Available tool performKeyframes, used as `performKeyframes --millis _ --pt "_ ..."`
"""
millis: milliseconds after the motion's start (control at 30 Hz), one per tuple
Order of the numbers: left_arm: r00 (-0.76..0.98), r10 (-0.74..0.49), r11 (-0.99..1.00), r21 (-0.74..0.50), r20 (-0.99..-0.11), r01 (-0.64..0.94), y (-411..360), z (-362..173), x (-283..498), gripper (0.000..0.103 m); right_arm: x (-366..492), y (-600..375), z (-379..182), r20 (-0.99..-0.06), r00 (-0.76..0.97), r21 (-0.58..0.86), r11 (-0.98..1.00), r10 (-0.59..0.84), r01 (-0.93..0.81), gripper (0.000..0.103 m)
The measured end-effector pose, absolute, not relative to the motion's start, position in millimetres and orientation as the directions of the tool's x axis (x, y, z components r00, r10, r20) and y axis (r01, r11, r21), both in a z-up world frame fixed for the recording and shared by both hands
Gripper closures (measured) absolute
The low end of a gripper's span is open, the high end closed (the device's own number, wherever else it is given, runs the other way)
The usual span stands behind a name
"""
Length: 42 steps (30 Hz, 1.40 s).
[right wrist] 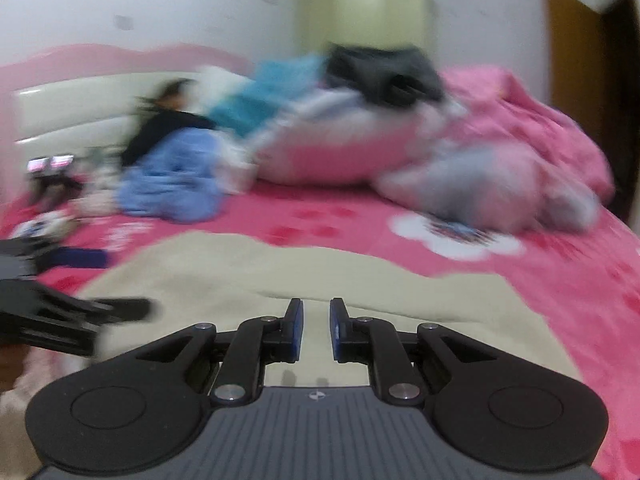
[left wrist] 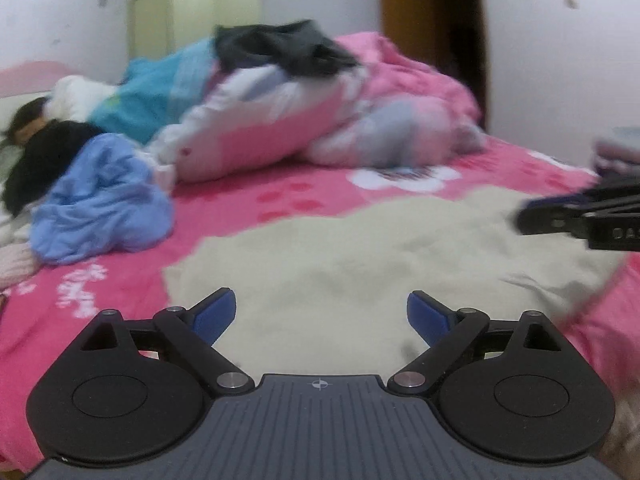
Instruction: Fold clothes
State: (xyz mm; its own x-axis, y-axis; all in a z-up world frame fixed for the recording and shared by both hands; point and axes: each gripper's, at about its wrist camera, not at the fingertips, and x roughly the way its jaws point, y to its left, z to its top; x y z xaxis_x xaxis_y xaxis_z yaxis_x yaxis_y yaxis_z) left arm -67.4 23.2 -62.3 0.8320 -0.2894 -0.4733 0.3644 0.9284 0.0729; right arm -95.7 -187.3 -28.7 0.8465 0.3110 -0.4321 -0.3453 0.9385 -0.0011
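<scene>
Bedroom with a pink floral bed (left wrist: 304, 200); a beige garment (left wrist: 360, 264) lies flat on it, before heaped quilts (left wrist: 280, 120). Left gripper (left wrist: 321, 312) fingers apart, right gripper (right wrist: 316, 328) fingers nearly together, both empty above the garment.

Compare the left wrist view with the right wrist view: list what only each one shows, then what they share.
Only the left wrist view: a stack of folded clothes at the right edge, and the left gripper with jaws wide apart and empty.

Only the right wrist view: the cream headboard, dark clutter at the bed's left edge, and the right gripper with a narrow gap, nothing visibly between its pads.

Both: the beige garment spread on the pink bedsheet, a crumpled blue garment, and heaped bedding.
</scene>
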Motion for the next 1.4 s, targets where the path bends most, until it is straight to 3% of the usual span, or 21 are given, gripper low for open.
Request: performKeyframes --millis 100,233,367,500,600,700,800,867,933,1100,1167,1267,1400 --pt "0.801 -0.27 0.937 0.045 -0.534 0.346 19 -88 -64 0.005 -97 -170 -70 -0.537 0.789 -0.04 0.925 0.298 -0.377 0.089" --pt "0.79 -0.268 0.942 0.025 -0.551 0.336 21 -83 -57 0.004 -95 -164 -65 -0.54 0.801 -0.061 0.937 0.258 -0.343 0.089" --pt "0.793 -0.261 0.946 0.019 -0.55 0.325 23 -83 -62 0.004 -106 -164 -42 -0.462 0.845 -0.097 0.932 0.269 -0.35 0.089" --pt "0.796 -0.255 0.948 0.02 -0.548 0.318 23 -83 -66 0.004 -104 -167 -88 -0.509 0.815 -0.121 0.914 0.276 -0.386 0.088" --pt "0.795 -0.259 0.949 0.01 -0.549 0.316 25 -82 -68 0.004 -92 -171 -63 -0.523 0.805 -0.053 0.932 0.281 -0.36 0.089" --pt "0.795 -0.262 0.95 0.0 -0.547 0.313 27 -82 -68 0.004 -83 -169 -39 -0.457 0.849 -0.066 0.942 0.265 -0.33 0.089" --pt "0.798 -0.262 0.95 -0.001 -0.543 0.311 27 -82 -69 0.004 -64 -164 -67 -0.549 0.796 -0.049 0.941 0.254 -0.334 0.089" --pt "0.797 -0.267 0.949 -0.005 -0.542 0.315 28 -83 -69 0.004 -66 -162 -88 -0.54 0.803 -0.087 0.932 0.252 -0.351 0.088" --pt "0.797 -0.274 0.948 -0.012 -0.538 0.318 30 -83 -69 0.004 -59 -159 -71 -0.568 0.785 -0.066 0.938 0.246 -0.341 0.089" --pt "0.801 -0.281 0.946 -0.014 -0.529 0.323 31 -84 -70 0.004 -31 -154 -39 -0.498 0.839 -0.067 0.955 0.219 -0.289 0.089" --pt "0.8 -0.284 0.946 -0.017 -0.529 0.324 32 -84 -70 0.004 -14 -153 -55 -0.546 0.812 -0.051 0.959 0.209 -0.281 0.089" --pt "0.799 -0.289 0.945 -0.023 -0.528 0.326 34 -84 -70 0.004 -12 -143 -77 -0.564 0.806 -0.174 0.929 0.178 -0.327 0.089" --pt "0.8 -0.295 0.944 -0.027 -0.522 0.33 35 -85 -71 0.003 0 -141 -44 -0.6 0.776 -0.127 0.935 0.193 -0.332 0.089"
